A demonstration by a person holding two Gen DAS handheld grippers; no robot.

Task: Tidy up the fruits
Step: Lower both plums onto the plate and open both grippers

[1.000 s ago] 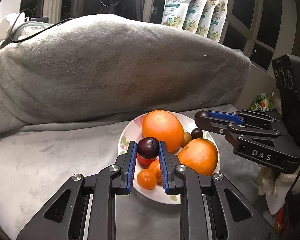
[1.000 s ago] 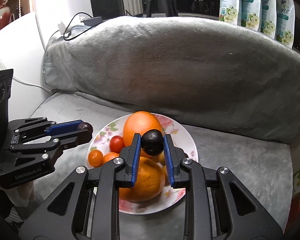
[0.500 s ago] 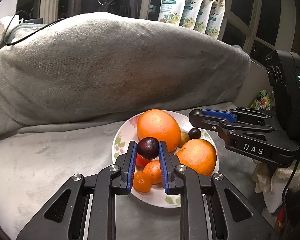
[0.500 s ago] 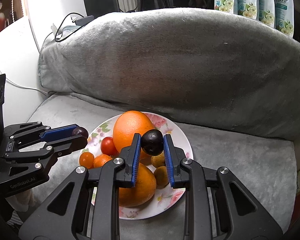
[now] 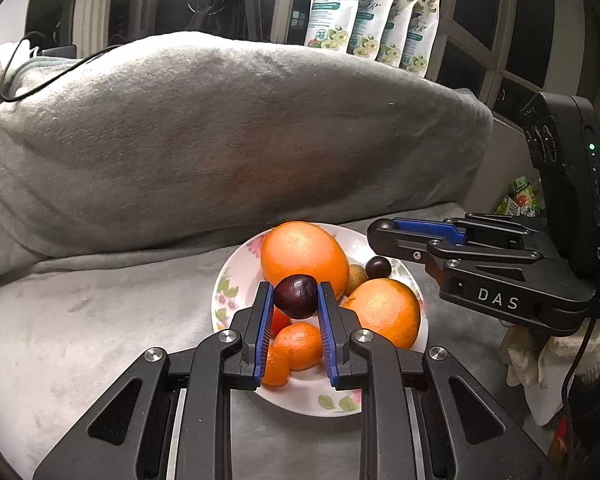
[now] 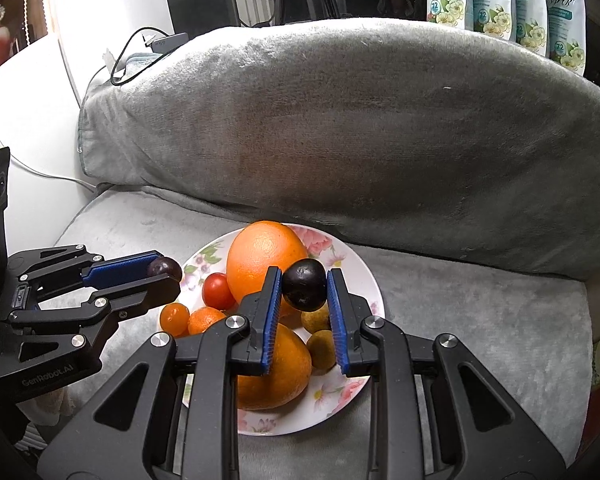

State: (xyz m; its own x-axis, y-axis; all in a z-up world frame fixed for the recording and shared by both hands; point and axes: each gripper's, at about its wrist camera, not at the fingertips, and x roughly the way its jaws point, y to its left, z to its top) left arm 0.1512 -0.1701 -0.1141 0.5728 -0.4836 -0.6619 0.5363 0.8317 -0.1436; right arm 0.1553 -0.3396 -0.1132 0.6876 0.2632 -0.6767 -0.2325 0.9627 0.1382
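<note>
The left gripper (image 5: 295,297) held a dark plum (image 5: 295,296) tight between its blue fingers, poised above a flowered plate (image 6: 364,276) at its nine o'clock edge. The plate sat on a grey blanket (image 6: 480,320), loaded with oranges (image 6: 265,256), tomatoes and small fruits. At three o'clock, the right gripper (image 6: 304,285) clamped a second dark plum (image 6: 304,284).

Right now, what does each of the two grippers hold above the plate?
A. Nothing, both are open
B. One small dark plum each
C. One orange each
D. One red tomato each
B: the left gripper is shut on a dark plum, and the right gripper is shut on another dark plum, above the plate.
</note>
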